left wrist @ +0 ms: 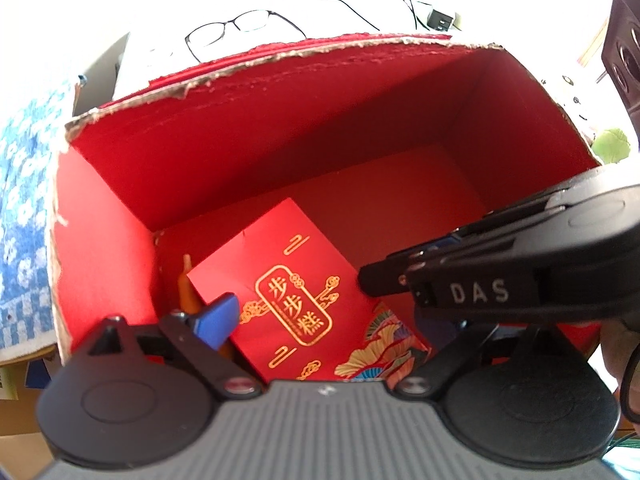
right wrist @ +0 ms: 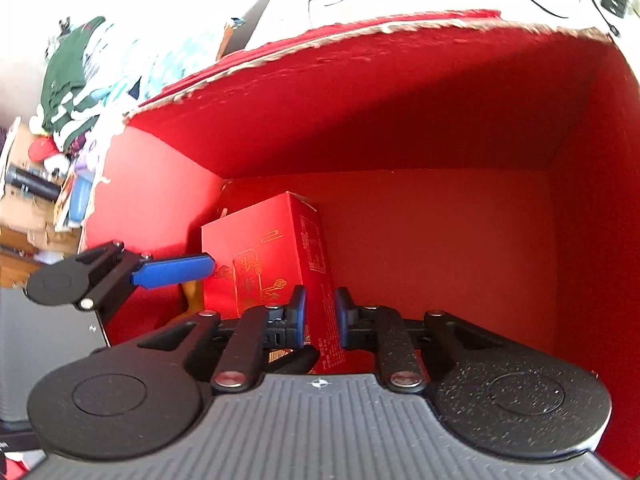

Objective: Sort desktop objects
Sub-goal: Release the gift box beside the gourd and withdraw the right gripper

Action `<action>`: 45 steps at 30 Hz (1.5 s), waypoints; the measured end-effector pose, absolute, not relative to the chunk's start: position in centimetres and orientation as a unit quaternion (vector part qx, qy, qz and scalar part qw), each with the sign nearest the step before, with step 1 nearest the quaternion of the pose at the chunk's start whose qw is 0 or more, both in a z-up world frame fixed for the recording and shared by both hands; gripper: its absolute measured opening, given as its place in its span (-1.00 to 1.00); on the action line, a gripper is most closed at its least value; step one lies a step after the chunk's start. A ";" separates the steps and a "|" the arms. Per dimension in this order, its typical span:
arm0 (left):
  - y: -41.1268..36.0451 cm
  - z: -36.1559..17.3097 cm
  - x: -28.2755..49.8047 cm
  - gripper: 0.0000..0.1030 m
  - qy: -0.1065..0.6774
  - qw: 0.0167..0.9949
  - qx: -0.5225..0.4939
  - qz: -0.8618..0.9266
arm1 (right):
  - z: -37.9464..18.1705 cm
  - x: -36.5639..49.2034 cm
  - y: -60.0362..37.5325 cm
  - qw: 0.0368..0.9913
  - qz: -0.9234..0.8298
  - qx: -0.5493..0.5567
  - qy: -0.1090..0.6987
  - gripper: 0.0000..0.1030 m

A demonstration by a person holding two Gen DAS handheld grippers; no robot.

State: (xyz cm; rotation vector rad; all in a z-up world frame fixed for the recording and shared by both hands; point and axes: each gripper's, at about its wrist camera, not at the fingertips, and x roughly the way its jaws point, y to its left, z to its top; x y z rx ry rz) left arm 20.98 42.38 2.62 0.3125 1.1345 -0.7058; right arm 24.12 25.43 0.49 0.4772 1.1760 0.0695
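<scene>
Red carton [right wrist: 400, 128], open-topped: small red gift box [left wrist: 280, 280] at near left. Left tool [left wrist: 320, 320] spread wide, empty. Right tool [right wrist: 320, 312] narrow, empty.

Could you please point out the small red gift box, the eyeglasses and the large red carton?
small red gift box [left wrist: 288, 280], left wrist view, on its gold-printed top face.
eyeglasses [left wrist: 240, 26], left wrist view, on the bridge.
large red carton [right wrist: 400, 92], right wrist view, on its far inner wall.

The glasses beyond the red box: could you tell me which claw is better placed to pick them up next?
Probably the left claw: it is wide open and empty, and the glasses lie toward its side. The right claw is narrowed to a slit over the carton.
</scene>
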 end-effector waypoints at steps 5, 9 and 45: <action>42.2 2.7 21.1 0.85 0.525 0.773 0.152 -0.322 | 0.4 24.1 25.6 0.811 0.034 0.218 0.542 -0.65; 41.6 2.9 20.7 0.80 0.523 0.781 0.169 -0.296 | 0.6 23.9 25.9 0.821 0.033 0.207 0.532 -0.64; 40.9 7.2 17.6 0.59 0.488 0.837 0.174 -0.176 | 3.5 21.4 24.1 0.868 0.006 0.221 0.446 -0.48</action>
